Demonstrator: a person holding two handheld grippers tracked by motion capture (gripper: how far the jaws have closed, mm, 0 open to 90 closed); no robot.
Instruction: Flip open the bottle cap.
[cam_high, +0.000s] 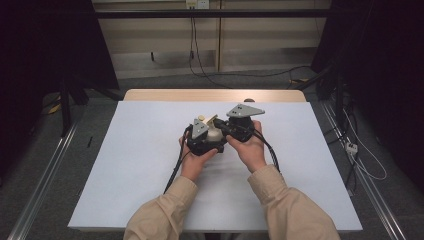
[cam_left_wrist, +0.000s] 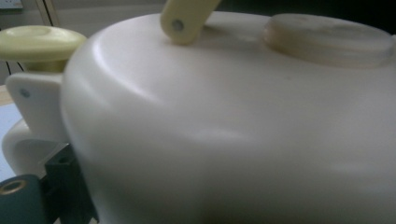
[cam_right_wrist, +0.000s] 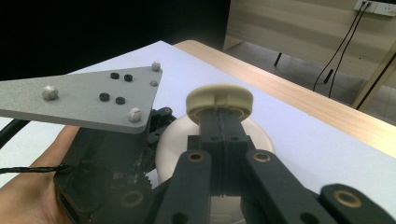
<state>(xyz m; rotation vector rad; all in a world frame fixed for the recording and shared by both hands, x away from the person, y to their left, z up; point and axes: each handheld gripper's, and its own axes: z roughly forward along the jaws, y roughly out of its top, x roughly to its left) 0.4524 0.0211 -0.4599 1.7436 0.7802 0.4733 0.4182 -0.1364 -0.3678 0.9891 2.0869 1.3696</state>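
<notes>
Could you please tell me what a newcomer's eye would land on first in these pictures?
Probably the two hand-held black tools meeting at the middle of the white table, crowded around a rounded cream plastic pot. The right tool has its jaws pressed together just under the pot's round, pale yellow lid knob, and the left tool sits against the pot's side.

Set mid-table (cam_high: 150, 150): a jug (cam_high: 214, 134) between the left gripper (cam_high: 200, 131) on its left and the right gripper (cam_high: 239, 122) on its right, with a knob (cam_right_wrist: 219, 99) on top
</notes>
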